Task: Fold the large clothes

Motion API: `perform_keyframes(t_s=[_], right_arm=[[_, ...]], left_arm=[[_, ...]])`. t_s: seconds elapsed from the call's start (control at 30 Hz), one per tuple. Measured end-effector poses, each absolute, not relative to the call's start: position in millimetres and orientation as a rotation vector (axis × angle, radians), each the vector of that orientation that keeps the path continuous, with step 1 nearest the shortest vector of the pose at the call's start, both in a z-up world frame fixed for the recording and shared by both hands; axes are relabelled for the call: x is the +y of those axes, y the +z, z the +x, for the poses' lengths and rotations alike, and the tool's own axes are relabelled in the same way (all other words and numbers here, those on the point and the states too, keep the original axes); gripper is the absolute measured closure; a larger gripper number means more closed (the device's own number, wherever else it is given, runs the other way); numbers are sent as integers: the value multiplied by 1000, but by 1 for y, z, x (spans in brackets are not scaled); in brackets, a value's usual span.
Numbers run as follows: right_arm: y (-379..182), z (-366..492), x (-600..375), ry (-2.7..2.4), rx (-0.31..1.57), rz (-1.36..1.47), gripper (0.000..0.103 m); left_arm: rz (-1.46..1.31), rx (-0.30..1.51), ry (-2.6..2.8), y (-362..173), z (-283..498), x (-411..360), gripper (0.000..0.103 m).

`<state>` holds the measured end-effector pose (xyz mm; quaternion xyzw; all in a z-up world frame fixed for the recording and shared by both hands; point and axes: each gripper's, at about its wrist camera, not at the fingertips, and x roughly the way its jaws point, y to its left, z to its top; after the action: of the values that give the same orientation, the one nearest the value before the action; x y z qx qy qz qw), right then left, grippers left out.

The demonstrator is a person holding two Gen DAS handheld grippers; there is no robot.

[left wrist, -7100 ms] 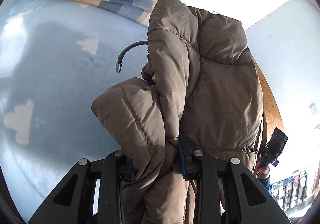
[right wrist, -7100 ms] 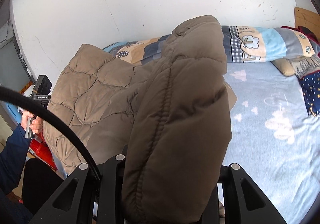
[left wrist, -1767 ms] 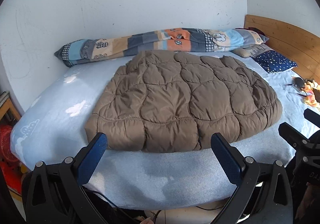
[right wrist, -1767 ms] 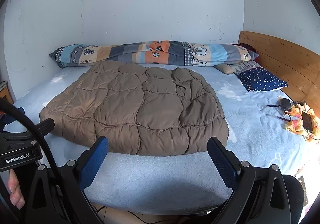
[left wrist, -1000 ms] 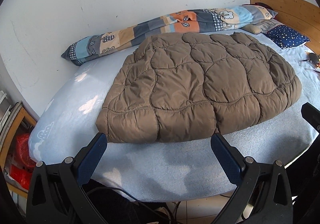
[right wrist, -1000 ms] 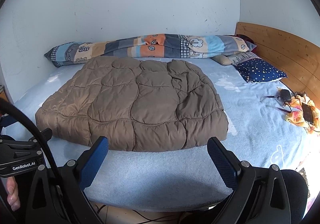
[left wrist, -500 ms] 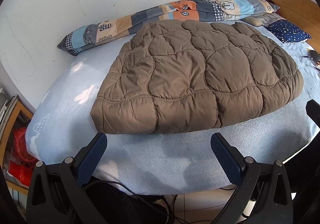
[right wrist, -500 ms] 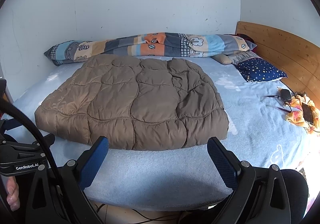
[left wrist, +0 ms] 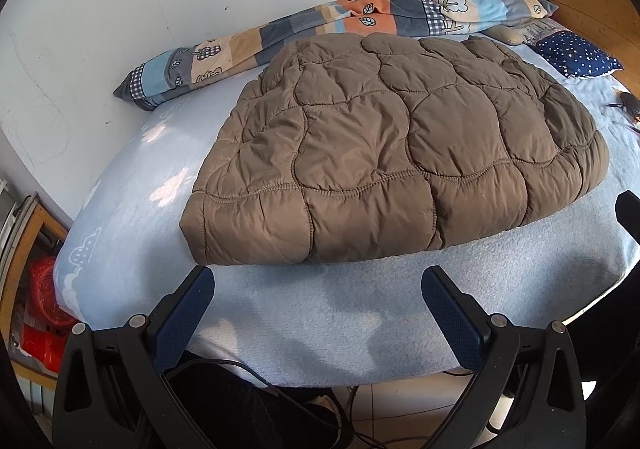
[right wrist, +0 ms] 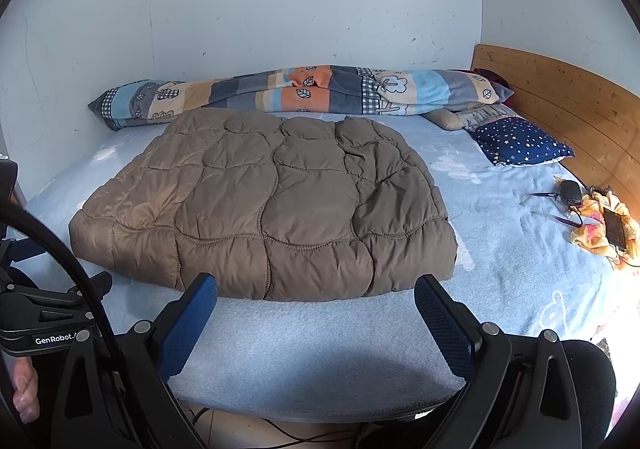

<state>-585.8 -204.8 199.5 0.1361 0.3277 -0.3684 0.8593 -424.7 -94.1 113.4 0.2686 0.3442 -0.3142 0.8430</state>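
Your left gripper (left wrist: pixel 318 291) was spread wide with nothing between its blue pads (left wrist: pixel 182 319), held off the near edge of the bed (left wrist: pixel 360 321) and clear of the fabric. Your right gripper (right wrist: pixel 316 299) was likewise gaping and empty, its blue pads (right wrist: pixel 444 323) apart over the same near edge. Just ahead of both tools lay the brown quilted puffer coat (right wrist: pixel 264 205), folded into a flat, roughly rectangular bundle on the light blue blanket, its thick hem edge facing you and close beyond the fingertips, touching neither tool. In the right wrist view, part of your left gripper's body showed at the left, with a hand (right wrist: pixel 22 393) beneath it. Beyond the coat, a rolled patchwork quilt (right wrist: pixel 300 93) ran along the white wall. Farther to the right of the tools, a navy star-print pillow (right wrist: pixel 520 143) sat against the wooden headboard (right wrist: pixel 560 97), and a small dark pouch (right wrist: pixel 570 193) with a cord lay beside a yellow cloth (right wrist: pixel 604 225) near the bed's right side.
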Motion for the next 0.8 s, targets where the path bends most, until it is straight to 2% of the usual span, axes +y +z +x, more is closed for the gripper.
perform_keyframes(t_s=[0.8], right_arm=[[197, -588, -206, -763, 702, 283, 2]], left_arm=[[578, 726, -668, 112, -426, -95, 0]])
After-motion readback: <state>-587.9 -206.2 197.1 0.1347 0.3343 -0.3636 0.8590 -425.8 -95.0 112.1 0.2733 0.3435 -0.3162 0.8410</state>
